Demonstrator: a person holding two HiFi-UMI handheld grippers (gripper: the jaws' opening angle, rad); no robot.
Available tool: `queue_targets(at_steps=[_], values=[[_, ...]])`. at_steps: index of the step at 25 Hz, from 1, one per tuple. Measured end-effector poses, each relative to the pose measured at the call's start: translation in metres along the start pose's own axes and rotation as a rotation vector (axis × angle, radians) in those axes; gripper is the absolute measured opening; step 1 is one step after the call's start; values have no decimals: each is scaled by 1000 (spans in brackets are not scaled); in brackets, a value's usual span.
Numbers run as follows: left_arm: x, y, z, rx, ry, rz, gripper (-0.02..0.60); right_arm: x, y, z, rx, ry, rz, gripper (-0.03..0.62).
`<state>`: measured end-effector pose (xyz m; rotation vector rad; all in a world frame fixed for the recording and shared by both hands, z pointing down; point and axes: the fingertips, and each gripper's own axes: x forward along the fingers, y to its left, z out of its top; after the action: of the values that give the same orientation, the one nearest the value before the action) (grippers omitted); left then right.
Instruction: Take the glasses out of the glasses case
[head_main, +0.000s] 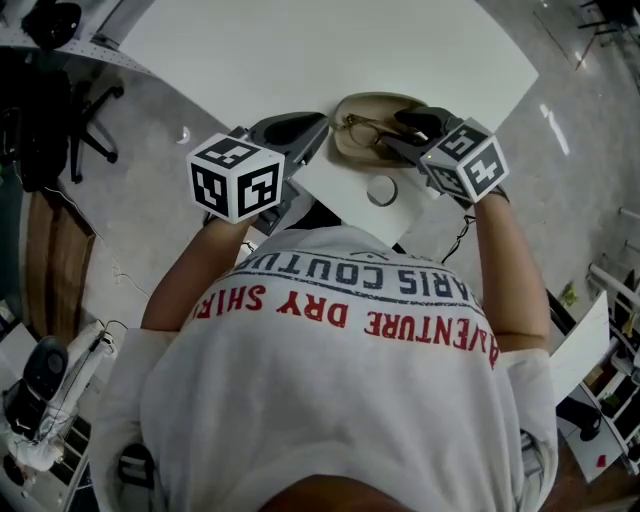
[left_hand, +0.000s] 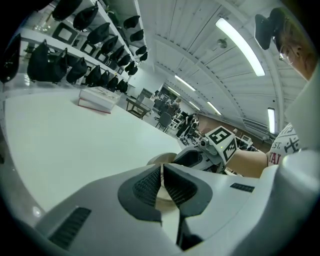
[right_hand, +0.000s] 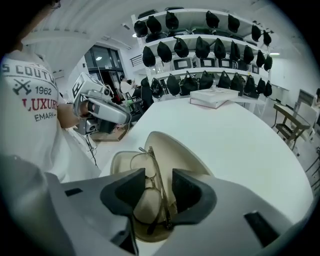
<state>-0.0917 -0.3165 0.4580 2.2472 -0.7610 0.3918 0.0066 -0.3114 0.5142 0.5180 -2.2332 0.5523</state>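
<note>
Broad white worktop (head_main: 300, 50). Near its front edge, a beige glasses case (head_main: 352, 104), lying open with the pale lining upward. At the case's left end, left tongs (left_hand: 161, 181): closed, pads pinched on a thin pale edge of the case. Over the case's right half, right tongs (right_hand: 158, 186), tilted downward: parted, straddling the glasses without pressing on them. Inside the case, thin metal-framed glasses (right_hand: 155, 170), folded, one wire side running up between the right pads, nearer the right-hand one. Just in front of the case, toward the person, a small white ring (head_main: 381, 190), flat on the worktop.
</note>
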Motion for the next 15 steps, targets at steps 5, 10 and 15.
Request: queue_targets(at_steps=[5,10,15], values=[[6,-6,0,11,11,-17,38,-4,-1,-8,-33,36,10,140],[13,-5,1,16,17,-26,38,-2,-1,-14,-38,63,36,103],[21,-15,2,22,24,-37,38,-9,0,-24,-65,85,64,60]])
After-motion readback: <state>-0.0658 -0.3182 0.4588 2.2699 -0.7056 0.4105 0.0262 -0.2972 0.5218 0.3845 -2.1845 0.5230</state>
